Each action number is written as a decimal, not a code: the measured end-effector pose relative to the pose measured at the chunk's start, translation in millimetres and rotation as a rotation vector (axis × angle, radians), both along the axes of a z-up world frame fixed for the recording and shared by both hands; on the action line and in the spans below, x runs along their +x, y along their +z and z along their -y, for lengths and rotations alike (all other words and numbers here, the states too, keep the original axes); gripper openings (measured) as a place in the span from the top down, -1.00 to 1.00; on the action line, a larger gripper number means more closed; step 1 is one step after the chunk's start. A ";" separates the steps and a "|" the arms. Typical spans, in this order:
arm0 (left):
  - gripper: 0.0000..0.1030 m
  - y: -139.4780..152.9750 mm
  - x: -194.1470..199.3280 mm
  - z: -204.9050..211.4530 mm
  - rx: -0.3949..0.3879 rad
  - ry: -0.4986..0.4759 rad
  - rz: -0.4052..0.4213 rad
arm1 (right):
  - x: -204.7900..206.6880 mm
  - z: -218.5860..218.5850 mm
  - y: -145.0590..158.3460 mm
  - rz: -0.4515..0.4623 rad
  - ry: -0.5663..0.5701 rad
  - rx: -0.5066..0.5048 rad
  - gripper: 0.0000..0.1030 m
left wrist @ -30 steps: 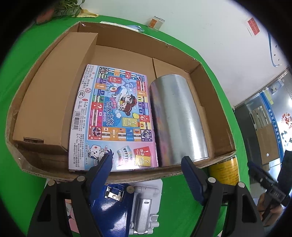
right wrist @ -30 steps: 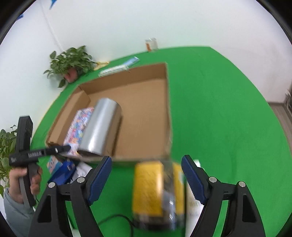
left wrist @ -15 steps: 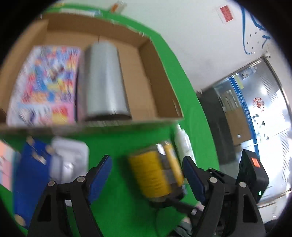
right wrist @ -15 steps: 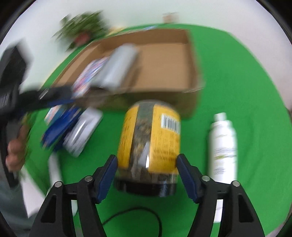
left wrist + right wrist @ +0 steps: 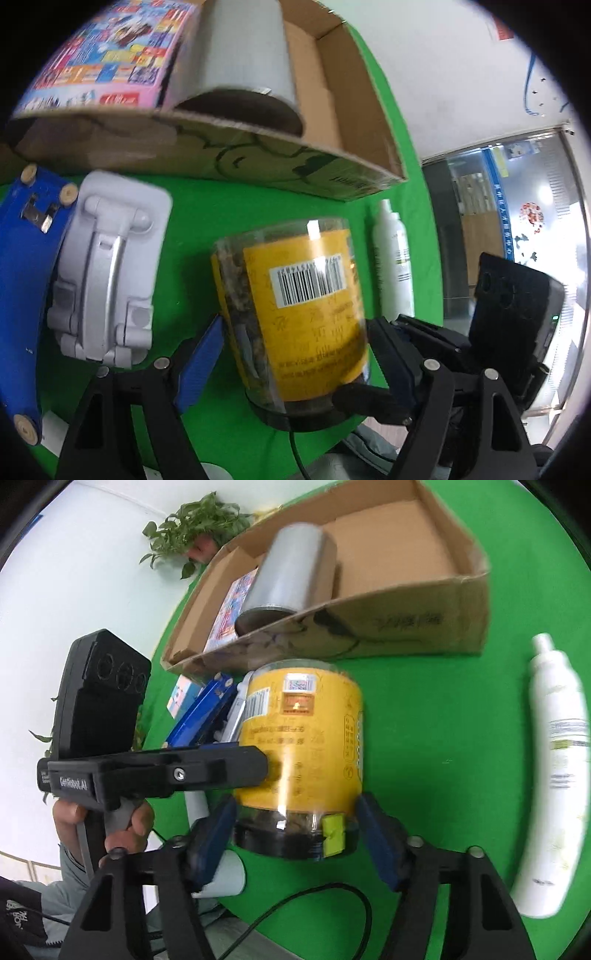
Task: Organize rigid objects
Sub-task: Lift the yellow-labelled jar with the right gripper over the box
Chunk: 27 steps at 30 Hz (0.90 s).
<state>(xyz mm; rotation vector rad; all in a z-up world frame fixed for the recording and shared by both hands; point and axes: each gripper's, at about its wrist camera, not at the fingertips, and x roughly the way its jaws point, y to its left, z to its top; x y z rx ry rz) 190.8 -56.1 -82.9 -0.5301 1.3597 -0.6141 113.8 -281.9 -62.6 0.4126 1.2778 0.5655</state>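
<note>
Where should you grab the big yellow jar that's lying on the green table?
Probably around the jar's round sides, low down by its black lid, coming from the lid end. It lies with the lid toward the right gripper, whose blue pads already sit either side there. The curved wall is wide and could slip, so squeezing straight across the middle seems safest.
</note>
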 end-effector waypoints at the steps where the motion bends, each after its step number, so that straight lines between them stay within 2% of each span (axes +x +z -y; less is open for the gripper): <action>1: -0.54 -1.8 -2.4 -2.6 -0.011 0.012 -0.009 | 1.8 -4.5 0.1 0.001 0.009 -0.008 -0.37; 7: -0.62 -14.1 -15.8 -14.2 -0.055 0.043 -0.065 | 4.8 -21.8 -2.1 0.010 0.042 -0.034 -0.44; 11: -0.66 -16.6 -20.9 -13.1 -0.050 0.054 -0.078 | 5.7 -30.2 -4.0 0.015 0.066 -0.052 -0.49; 20: -0.66 -11.2 -21.2 -4.6 -0.028 0.058 -0.022 | 8.9 -43.4 -9.7 0.023 0.088 -0.068 -0.58; 23: -0.65 -1.4 -24.1 1.0 -0.006 0.055 0.024 | 10.0 -55.6 -9.1 0.046 0.089 -0.085 -0.57; 27: -0.65 22.7 -24.2 -3.5 -0.005 0.067 0.103 | 9.1 -61.6 9.3 0.115 0.081 -0.092 -0.57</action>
